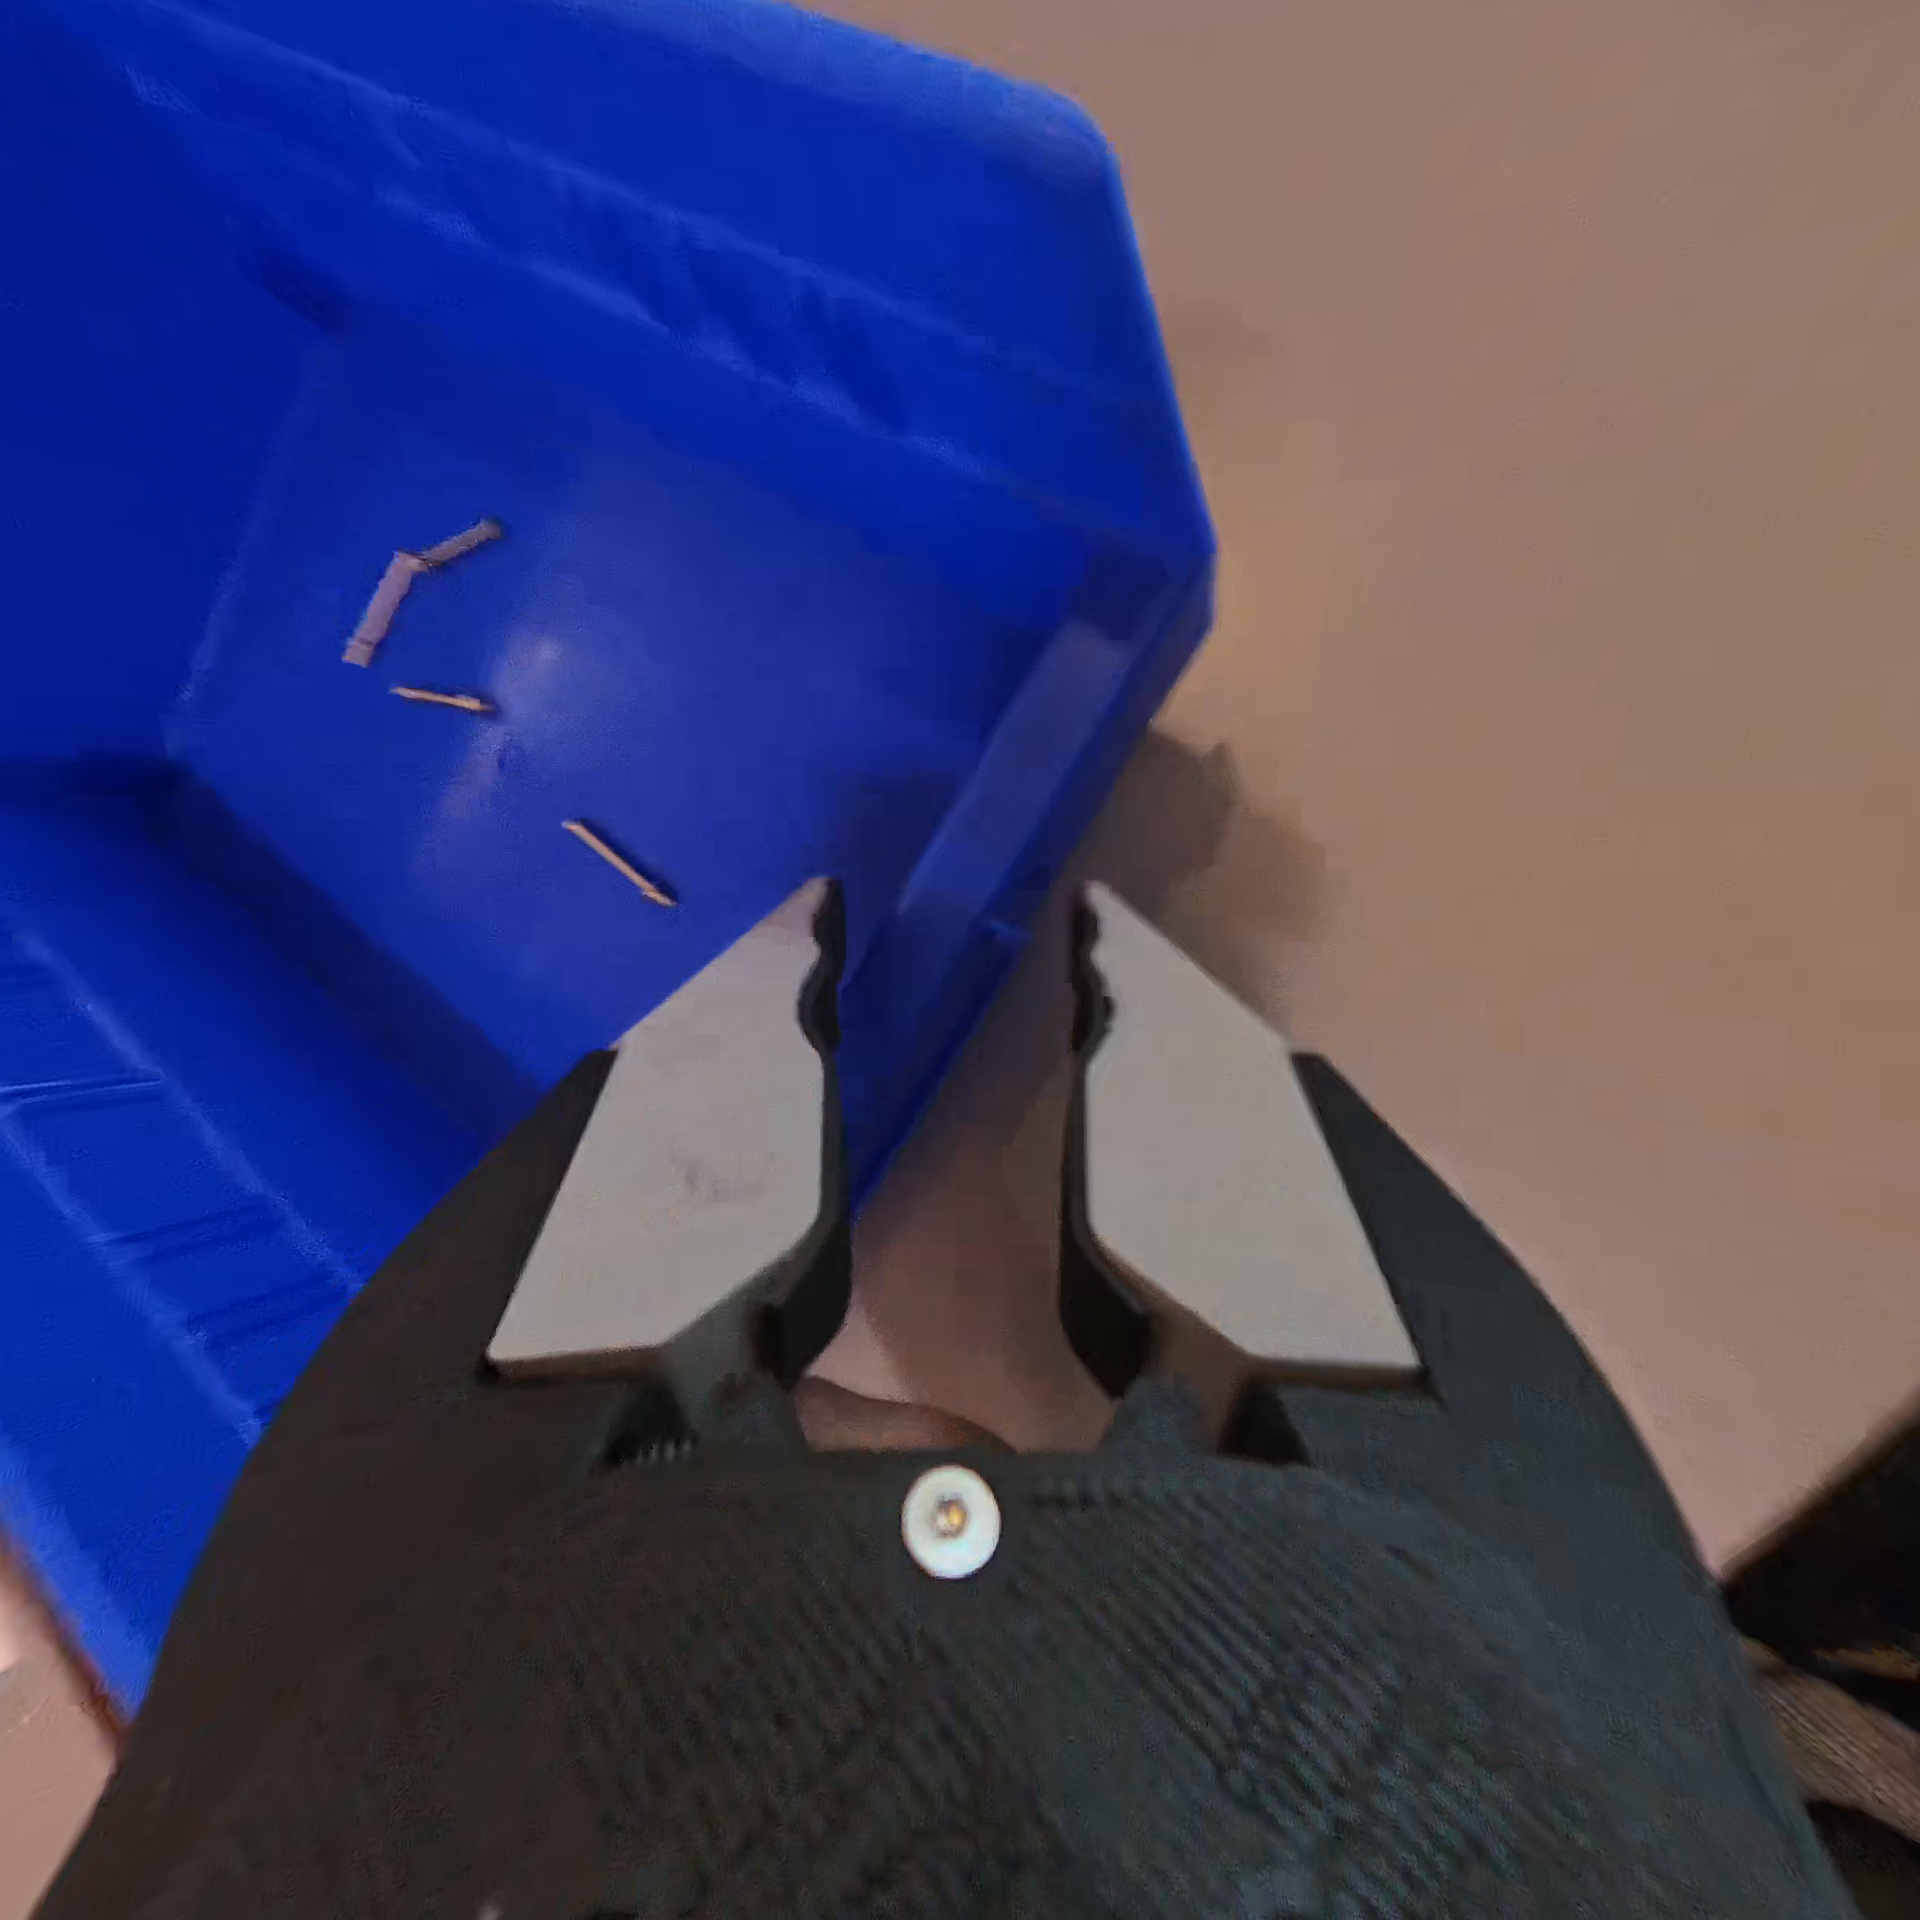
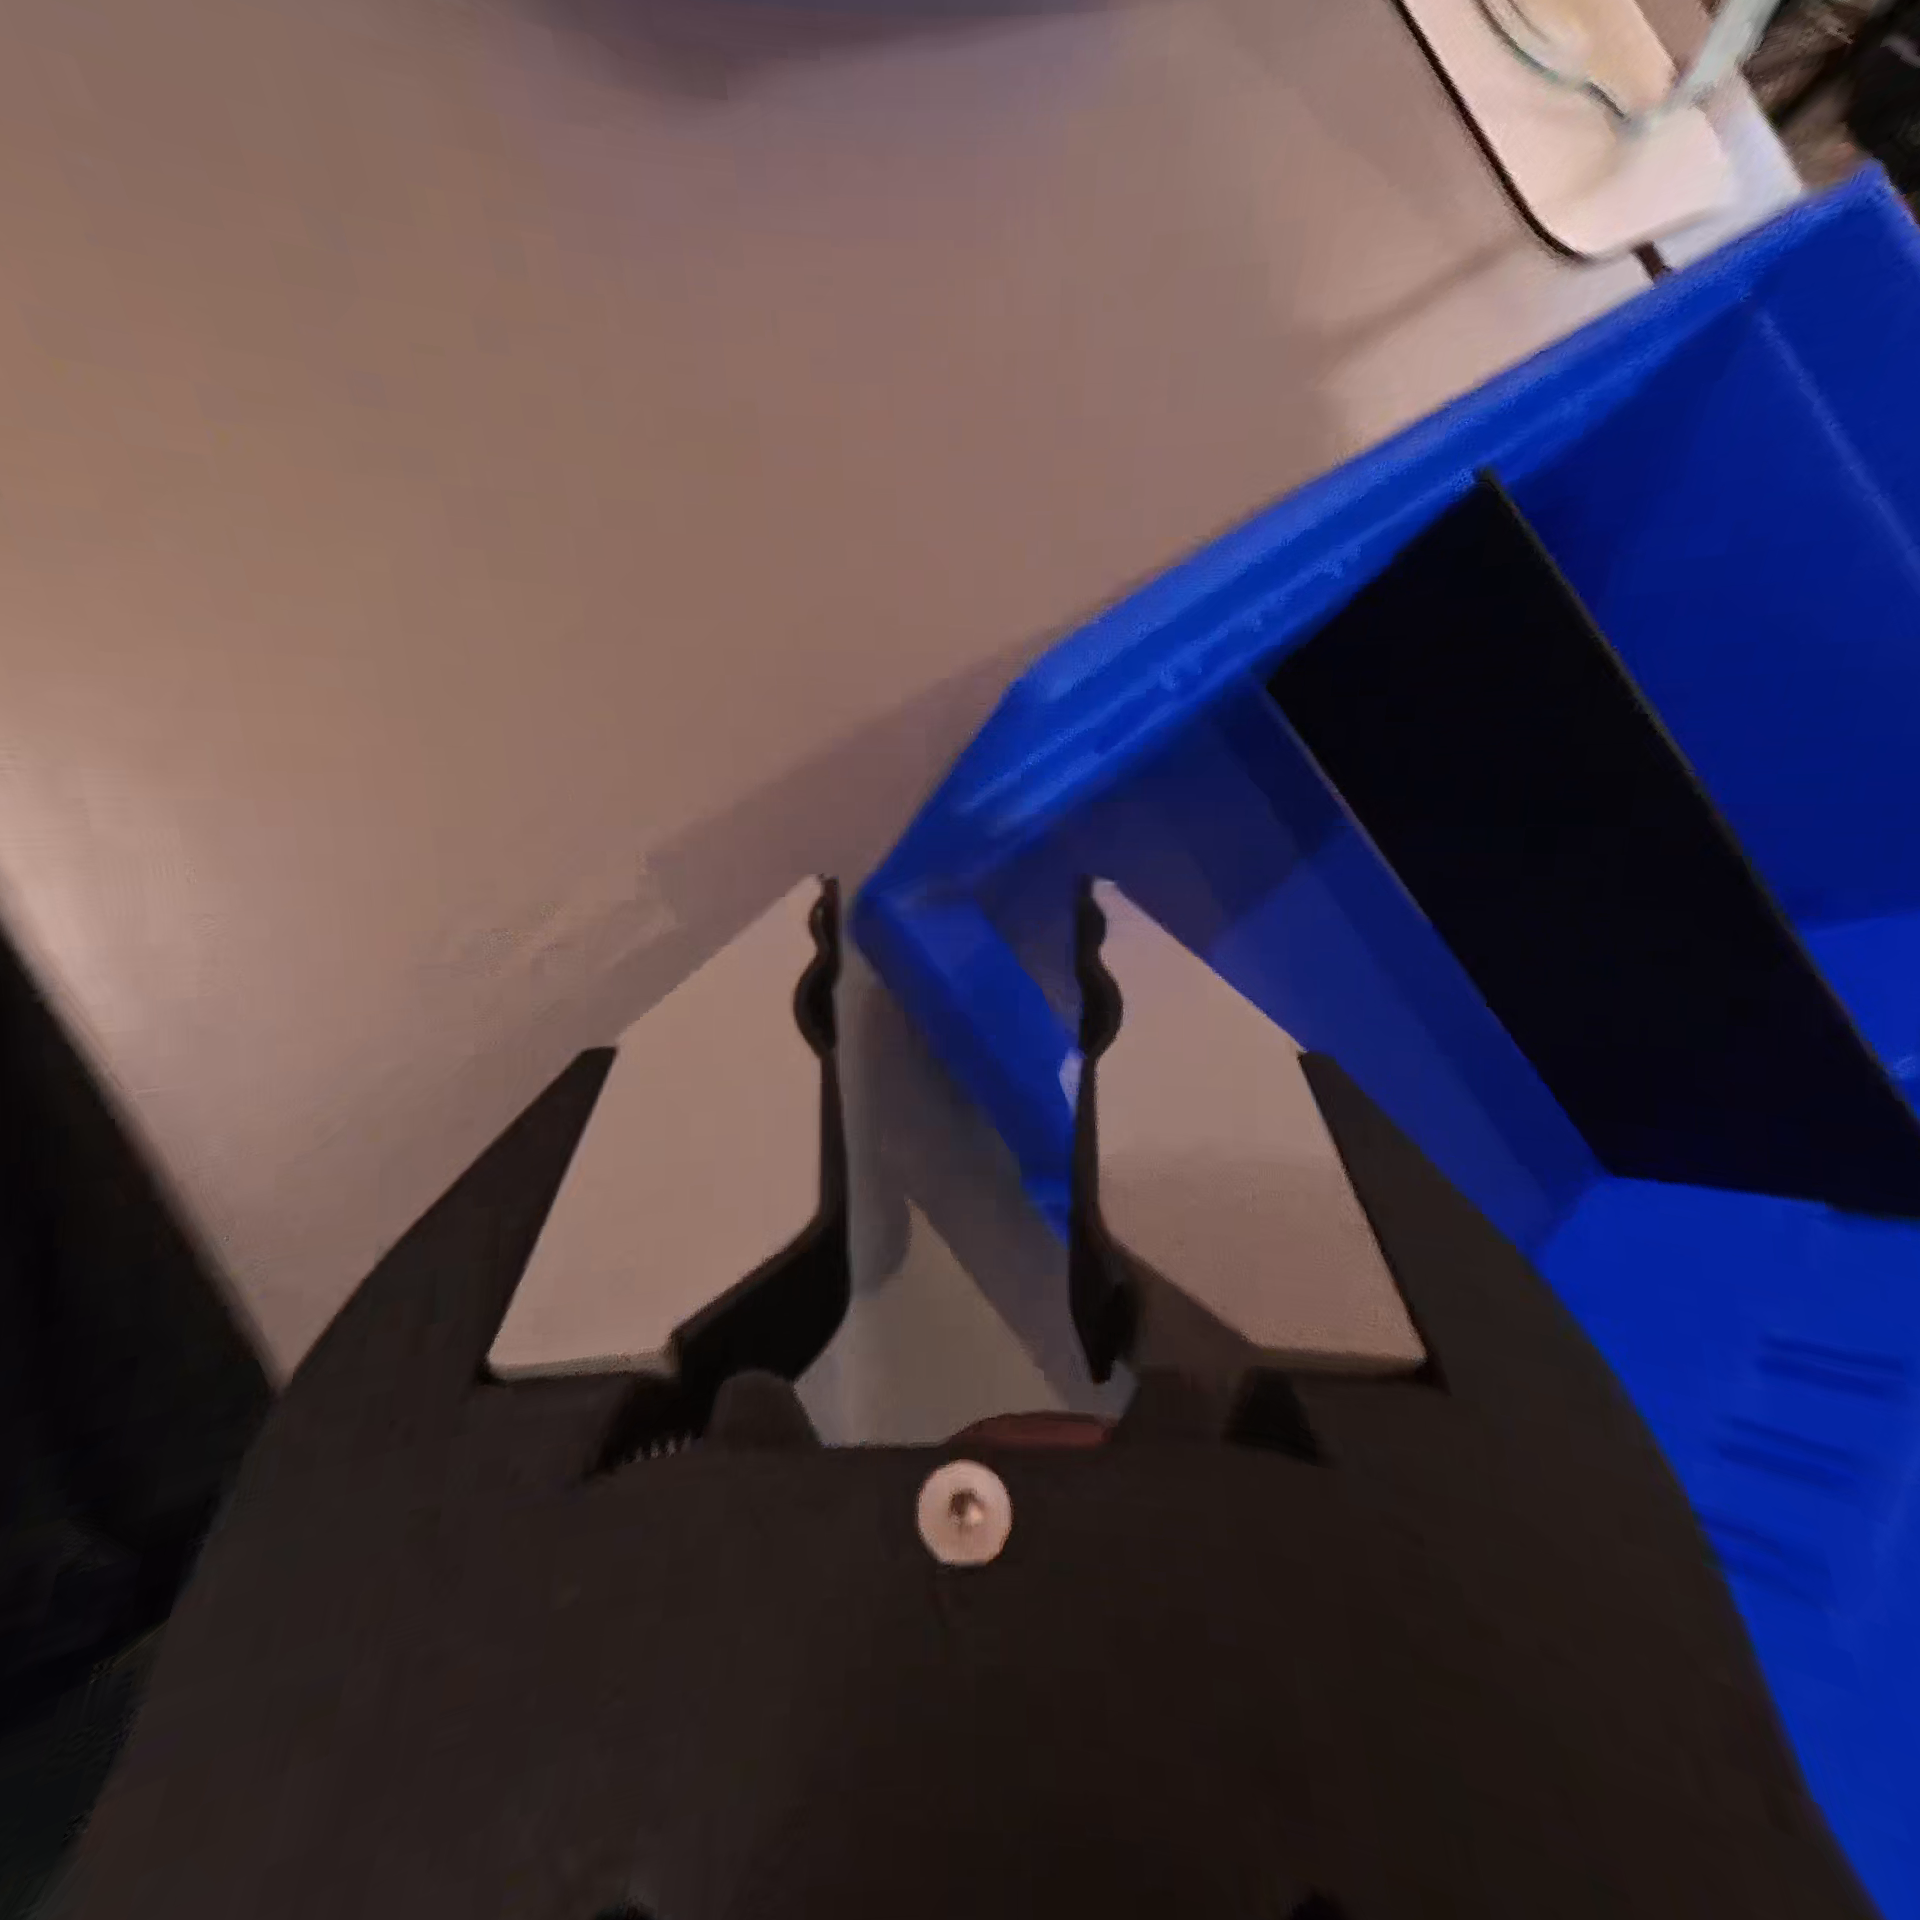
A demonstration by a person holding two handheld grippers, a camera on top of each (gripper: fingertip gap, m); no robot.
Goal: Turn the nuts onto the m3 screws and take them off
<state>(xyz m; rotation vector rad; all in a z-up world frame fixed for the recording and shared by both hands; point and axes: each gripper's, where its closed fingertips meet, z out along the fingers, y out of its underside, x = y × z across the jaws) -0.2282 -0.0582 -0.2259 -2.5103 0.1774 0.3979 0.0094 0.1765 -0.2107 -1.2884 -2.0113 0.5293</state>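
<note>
Both grippers' jaws spread, empty; screws [image 1: 426, 613] in blue bin [image 1: 727, 312] beyond left jaws.

The left wrist view is taken from just behind the left tool [image 1: 956, 914], looking forward and steeply down along its two fingers. A blue bin [image 1: 644, 436] is seen from close above, its inside filling the upper left of the picture, with the tan worktop [image 1: 1558, 520] to the right. The right wrist view is taken likewise from behind the right tool [image 2: 956, 914], tilted down at the worktop [image 2: 468, 468], with a blue bin [image 2: 1195, 748] entering from the right at close range. The worktop is shared by both views; whether the bin is the same one cannot be told.
</note>
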